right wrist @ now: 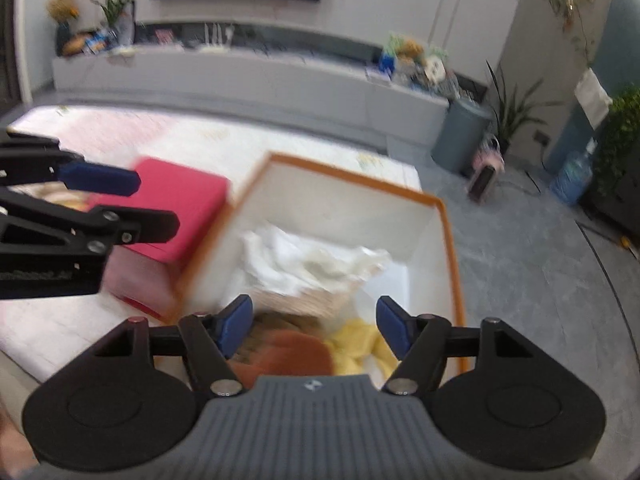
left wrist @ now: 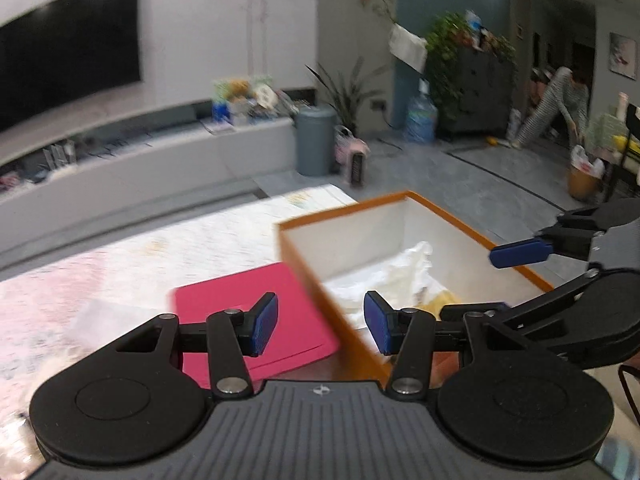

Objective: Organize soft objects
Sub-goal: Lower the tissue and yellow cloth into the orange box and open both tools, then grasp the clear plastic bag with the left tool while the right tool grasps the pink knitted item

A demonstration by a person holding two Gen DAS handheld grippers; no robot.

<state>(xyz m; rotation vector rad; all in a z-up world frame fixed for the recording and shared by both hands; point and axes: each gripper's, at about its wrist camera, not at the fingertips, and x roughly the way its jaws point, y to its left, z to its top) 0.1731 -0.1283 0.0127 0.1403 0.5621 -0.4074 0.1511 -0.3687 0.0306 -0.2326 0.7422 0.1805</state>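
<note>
The soft things lie heaped inside my orange-rimmed box (right wrist: 448,240): a crumpled white cloth (right wrist: 304,260) toward its far end, a yellow cloth (right wrist: 356,348) and a brownish plush piece (right wrist: 288,352) at the near end, right under my right gripper (right wrist: 314,326). The box stands on the pale patterned mat (left wrist: 120,264), its long axis running away from me toward the mat's far edge, and a pink box (left wrist: 248,312) sits just beside its left wall. My right gripper stands wide with nothing between its blue pads (right wrist: 236,324), hanging above the near end of the box and pointing down into it. My left gripper (left wrist: 322,326) is wide too and empty, straddling the box's near left corner, one pad over the pink box and the other over the white lining. As I judge it, the pile is in, and the right hand is the nearer to it, straight above; anything more to tuck down I would take with that hand along the box's length. Off the mat, a grey bin (left wrist: 314,140) and a water jug (left wrist: 420,118) stand on the floor, well apart from my work.
</note>
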